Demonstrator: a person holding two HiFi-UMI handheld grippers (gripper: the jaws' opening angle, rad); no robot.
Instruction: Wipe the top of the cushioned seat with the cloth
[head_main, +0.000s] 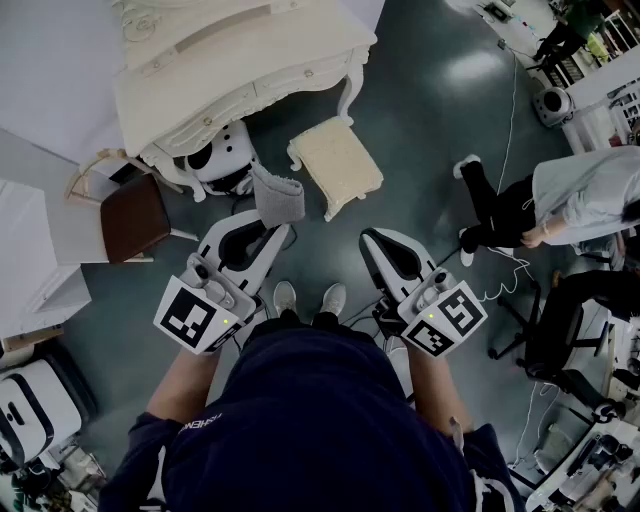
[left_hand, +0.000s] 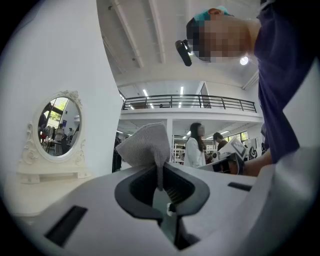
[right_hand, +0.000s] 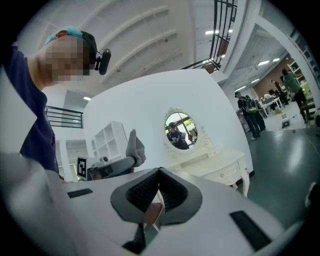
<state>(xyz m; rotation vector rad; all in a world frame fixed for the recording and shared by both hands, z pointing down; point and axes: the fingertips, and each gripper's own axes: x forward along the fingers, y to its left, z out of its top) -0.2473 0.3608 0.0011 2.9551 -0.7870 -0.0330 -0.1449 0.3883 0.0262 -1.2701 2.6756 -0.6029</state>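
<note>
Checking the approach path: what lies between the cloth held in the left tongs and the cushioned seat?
Nothing stands there. In the head view, only a narrow strip of bare floor separates the cloth from the cushioned seat.

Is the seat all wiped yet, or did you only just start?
Only starting. Done: the cloth is picked up, pinched in the left gripper. Right now it is held in the air, not touching the cushioned seat. The right gripper is shut on nothing. All the wiping is left.
</note>
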